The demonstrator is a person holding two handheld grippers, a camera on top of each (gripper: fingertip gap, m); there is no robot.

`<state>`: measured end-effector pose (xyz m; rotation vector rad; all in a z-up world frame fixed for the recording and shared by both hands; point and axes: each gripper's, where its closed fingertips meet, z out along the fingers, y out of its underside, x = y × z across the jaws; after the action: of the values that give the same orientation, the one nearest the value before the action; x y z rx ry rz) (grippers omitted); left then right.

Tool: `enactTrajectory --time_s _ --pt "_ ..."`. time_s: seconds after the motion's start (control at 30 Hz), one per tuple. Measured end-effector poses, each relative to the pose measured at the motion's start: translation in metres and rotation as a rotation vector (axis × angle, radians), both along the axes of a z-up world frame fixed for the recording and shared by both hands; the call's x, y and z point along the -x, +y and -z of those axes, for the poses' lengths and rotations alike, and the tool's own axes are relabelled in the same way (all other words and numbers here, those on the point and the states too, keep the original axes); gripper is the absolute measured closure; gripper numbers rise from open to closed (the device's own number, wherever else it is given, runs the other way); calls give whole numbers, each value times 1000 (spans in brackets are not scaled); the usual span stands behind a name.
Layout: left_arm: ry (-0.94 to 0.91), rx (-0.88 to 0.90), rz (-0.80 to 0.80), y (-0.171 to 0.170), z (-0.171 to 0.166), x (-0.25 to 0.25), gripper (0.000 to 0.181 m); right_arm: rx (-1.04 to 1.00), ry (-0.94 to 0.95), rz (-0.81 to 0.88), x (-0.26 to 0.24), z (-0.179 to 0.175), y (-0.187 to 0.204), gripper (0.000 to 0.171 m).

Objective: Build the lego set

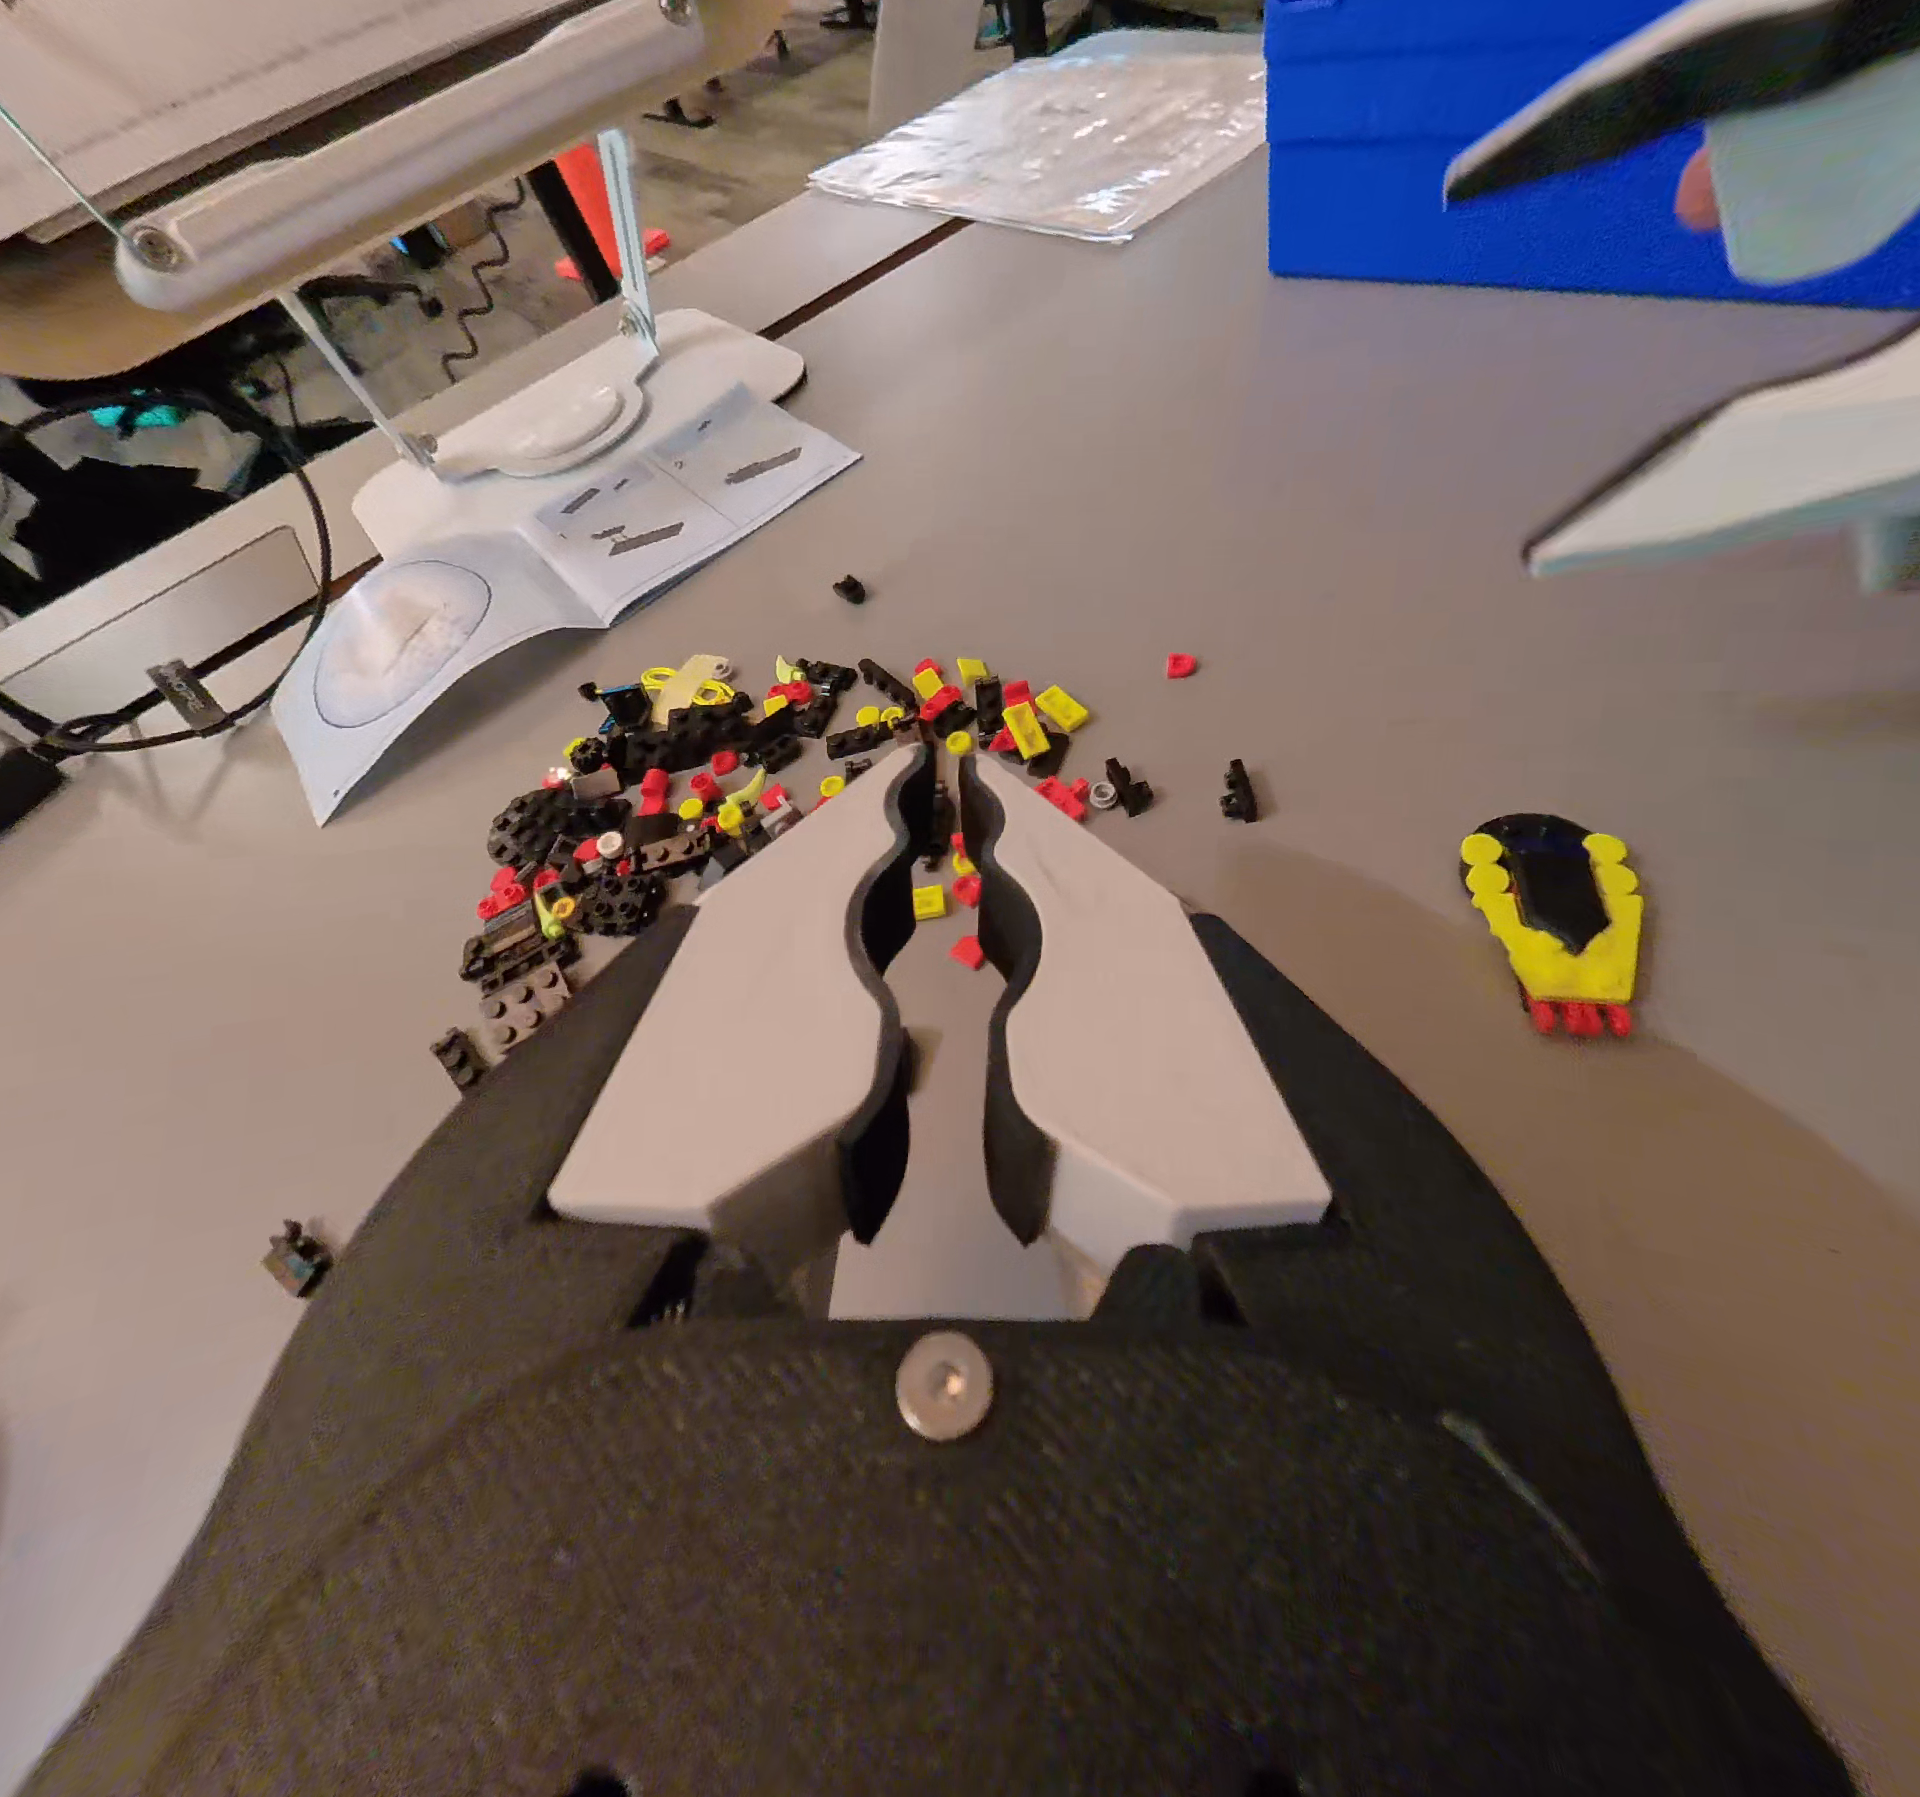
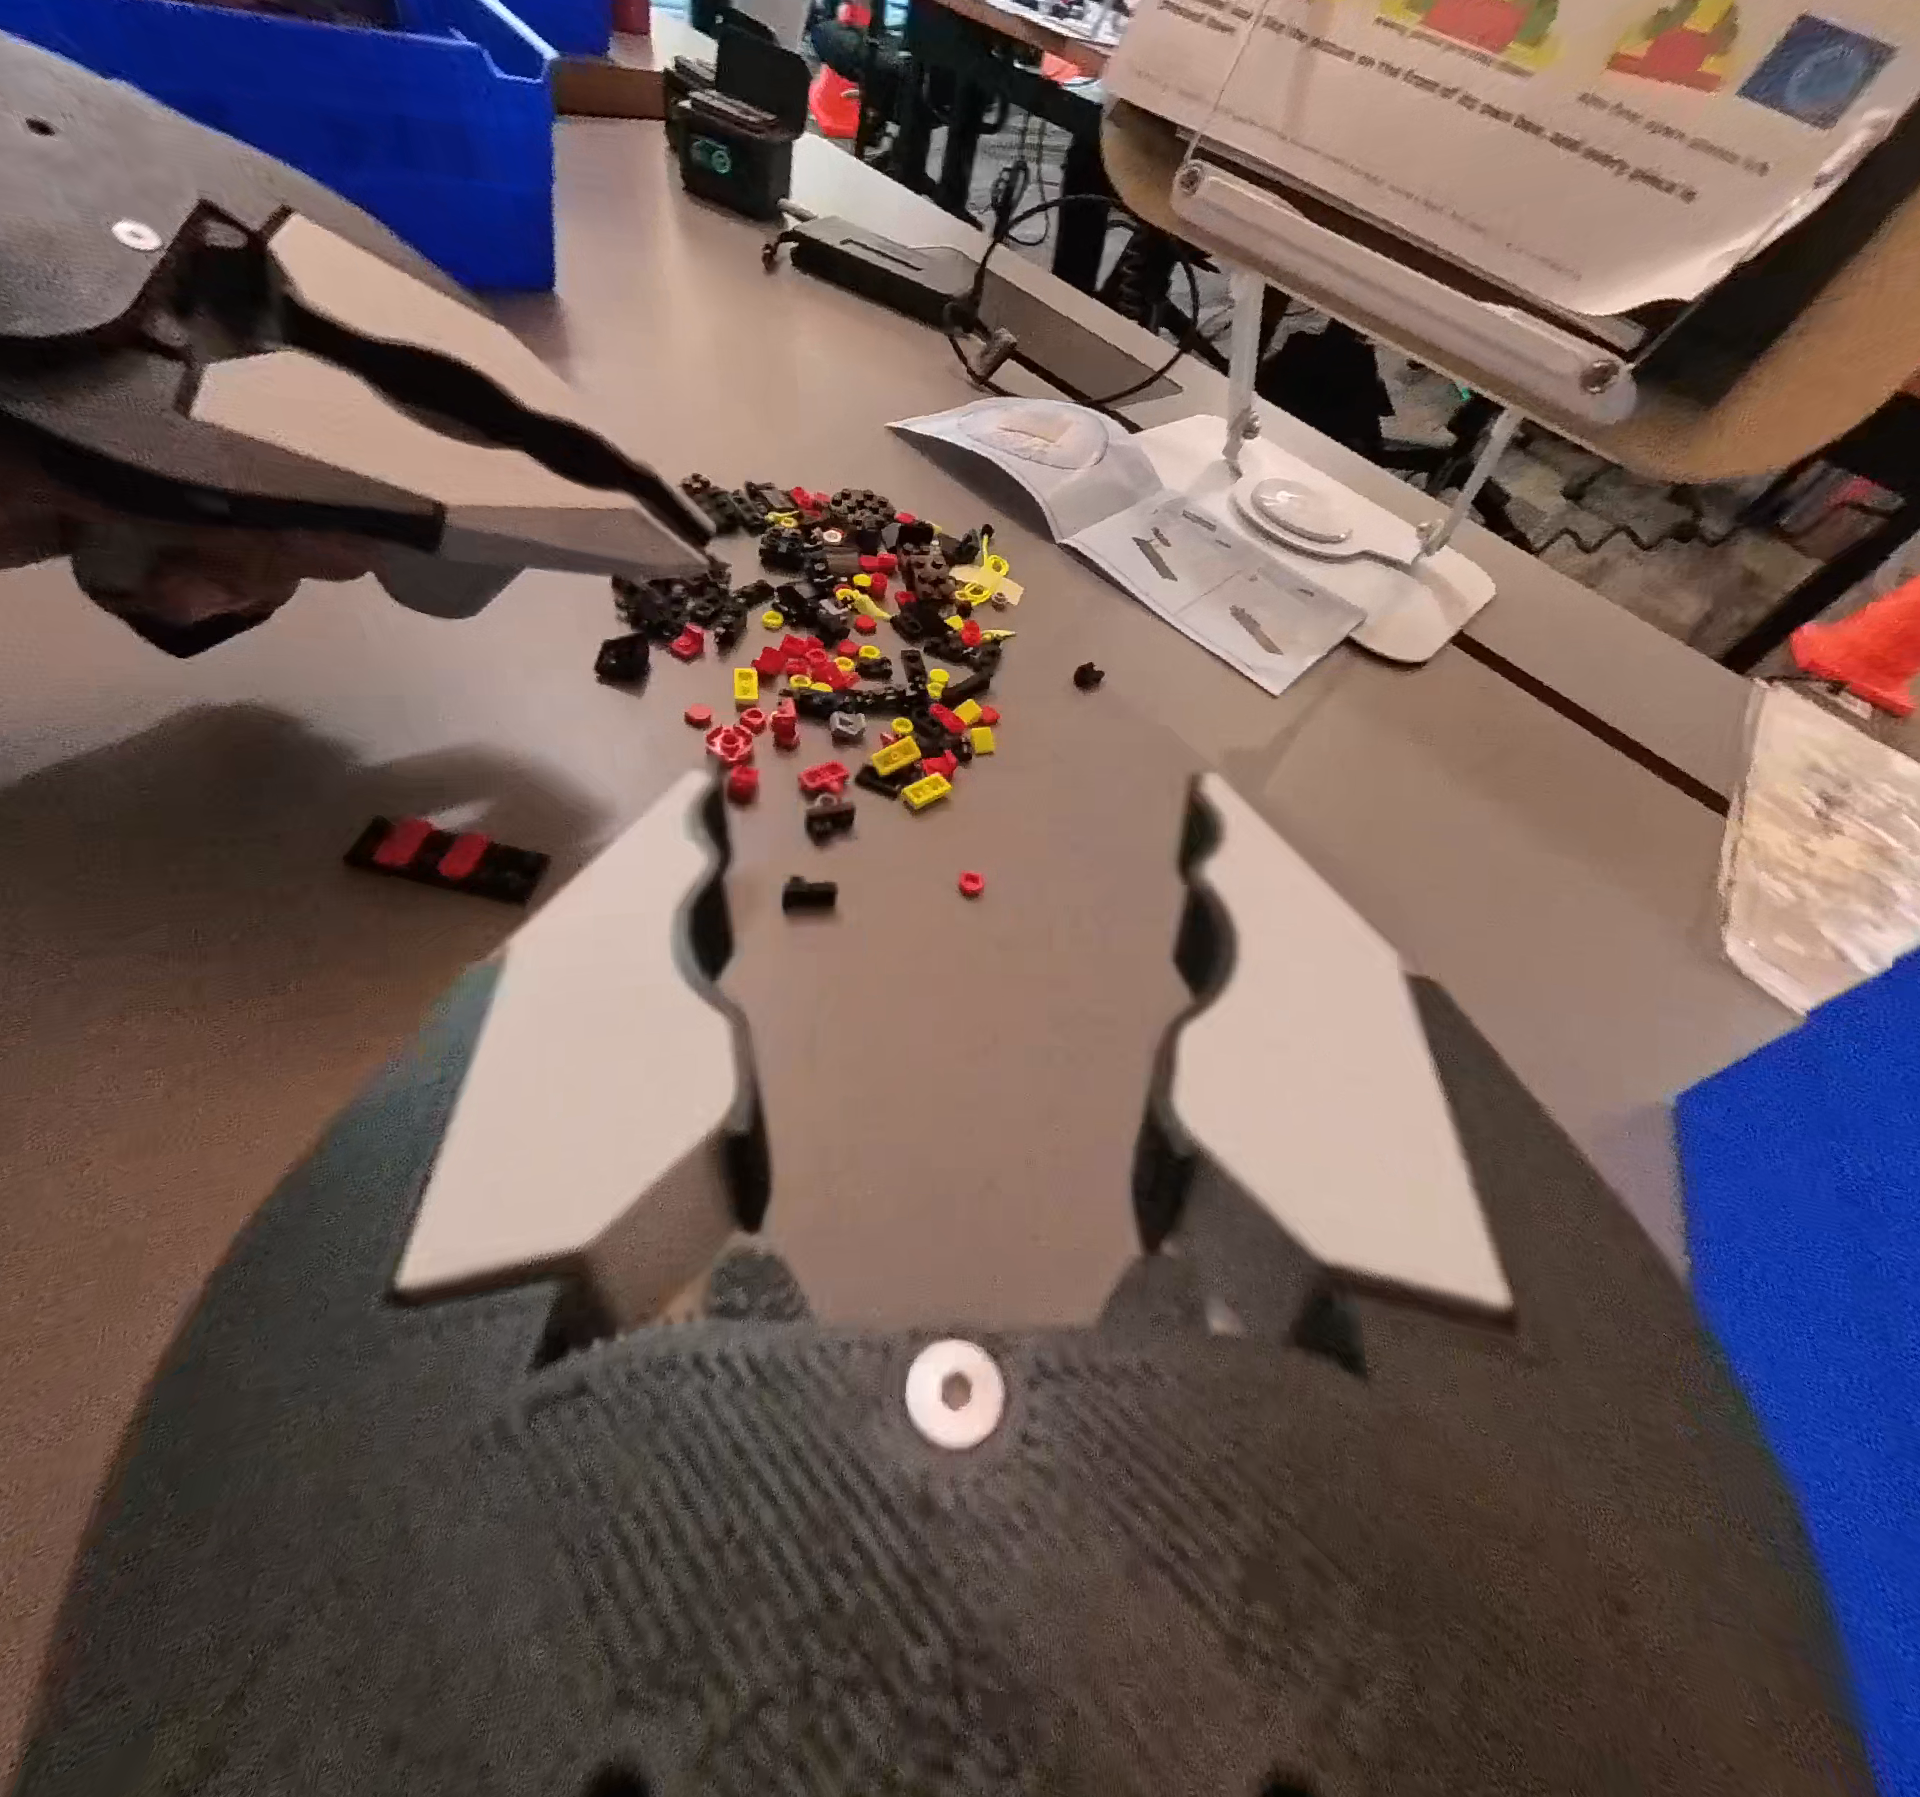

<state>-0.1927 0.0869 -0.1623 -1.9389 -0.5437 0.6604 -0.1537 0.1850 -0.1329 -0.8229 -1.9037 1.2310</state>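
A pile of small black, red and yellow lego pieces [image 1: 779, 791] lies on the grey table [image 1: 1247, 500]; it also shows in the right wrist view [image 2: 852, 656]. My left gripper [image 1: 943, 765] is down in the pile, its fingers almost together with a small black piece [image 1: 940, 812] between them. From the right wrist view it [image 2: 707, 547] looks shut, with its tips in the pile's left edge. My right gripper [image 2: 956, 791] is wide open and empty, above the table short of the pile. A yellow, black and red partial build [image 1: 1553, 916] lies to the right of the left gripper.
An open instruction booklet [image 1: 582, 563] lies beyond the pile by a white document stand [image 1: 582, 397] holding a printed sheet. A blue bin [image 1: 1455, 85] and a clear plastic bag [image 1: 1049, 137] sit at the back. Single pieces [image 1: 298, 1257] lie scattered. A flat black and red piece [image 2: 447, 854] lies left of the right gripper.
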Motion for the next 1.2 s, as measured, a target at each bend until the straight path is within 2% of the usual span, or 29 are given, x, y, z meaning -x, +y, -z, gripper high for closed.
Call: enactTrajectory --time_s 0.03,0.07,0.1,0.13,0.17,0.2,0.3,0.4,0.53,0.67,0.77,0.87,0.97,1.0,1.07,1.13,1.2 --pt "11 8 -2 -1 0 -1 181 6 -16 20 1 3 2 73" --pt "21 8 -5 -1 -2 -2 180 5 -36 20 0 6 1 75" --pt "30 1 -8 -2 -5 -4 180 6 -48 3 -3 7 -1 83" --pt "37 -8 -9 -2 -7 -6 180 4 -51 -29 -8 6 -5 112" --pt "40 -12 -7 -3 -8 -8 180 -2 -52 -85 -15 4 -11 158" --pt "41 -6 -6 -5 -8 -10 179 2 -43 -148 -23 -1 -18 171" --pt "68 5 -19 -9 -9 -12 177 90 35 -184 -32 -25 -26 171" --pt "69 9 -31 -11 -8 -11 175 113 61 -153 -28 -27 -23 171" --pt "26 2 -38 -15 -4 -8 157 61 51 -69 -7 -13 -11 135" --pt "-61 -64 63 0 -2 -21 141 -17 -3 -29 13 9 -7 125" --pt "-44 -7 84 7 5 -27 130 -51 -32 -71 8 19 -13 131" --pt "-43 41 145 21 14 -42 125 -124 -28 -118 1 25 -15 148" --pt "-141 67 271 44 32 -72 121 -142 -105 -222 -12 37 -22 149" --pt "-166 89 309 50 38 -82 120 -180 -113 -230 -13 41 -19 144" --pt "-144 152 323 55 45 -89 119 -263 -27 -147 -2 33 -1 139" --pt "-92 207 291 55 50 -86 121 -248 45 -117 1 20 8 149" --pt "-89 246 310 57 56 -89 120 -184 15 -134 -2 18 10 153"
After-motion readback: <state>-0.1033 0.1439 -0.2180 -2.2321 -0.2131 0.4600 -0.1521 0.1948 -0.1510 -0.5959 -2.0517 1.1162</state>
